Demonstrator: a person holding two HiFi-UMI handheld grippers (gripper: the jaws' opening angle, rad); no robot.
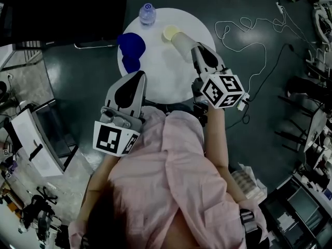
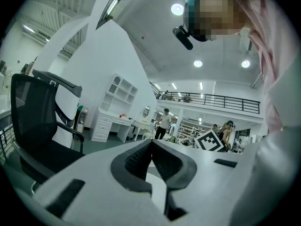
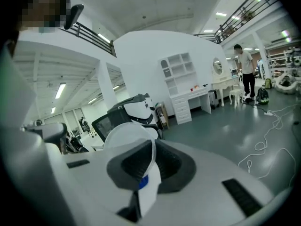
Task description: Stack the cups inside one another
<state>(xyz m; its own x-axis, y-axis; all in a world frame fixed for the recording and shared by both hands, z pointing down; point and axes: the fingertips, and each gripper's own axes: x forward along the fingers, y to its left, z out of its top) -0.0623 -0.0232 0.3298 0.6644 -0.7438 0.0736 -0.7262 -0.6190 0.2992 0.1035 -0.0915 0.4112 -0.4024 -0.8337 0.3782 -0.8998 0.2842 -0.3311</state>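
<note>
Closest to the head camera is the person's pink shirt (image 1: 176,180), with both arms reaching out toward a round white surface (image 1: 166,77). Left tongs (image 1: 138,78) hang over the near left edge of the surface and point level. In the left gripper view the left tongs (image 2: 151,146) are clenched, pad against pad, with nothing between them. A black office chair (image 2: 37,121) stands to the left in that view. Right tongs (image 1: 195,49) reach over the right part of the surface and tilt slightly downward. They grasp a white cup (image 1: 180,40), which extends from the tongs toward the far side. In the right gripper view the right tongs (image 3: 151,149) are clamped on the thin wall of the white cup (image 3: 123,132), one pad on each face of the wall and the rounded rim standing above the pads. A pale yellow disc (image 1: 169,32) sits at the far end of this cup; whether it belongs to that cup or is a separate one cannot be told. A blue cup (image 1: 132,46) rests on the far left part of the surface, well apart from both tongs; whether it is one cup or several nested cannot be told. A clear bottle (image 1: 147,13) stands at the far edge. A white cable (image 1: 249,30) lies on the floor to the right.
</note>
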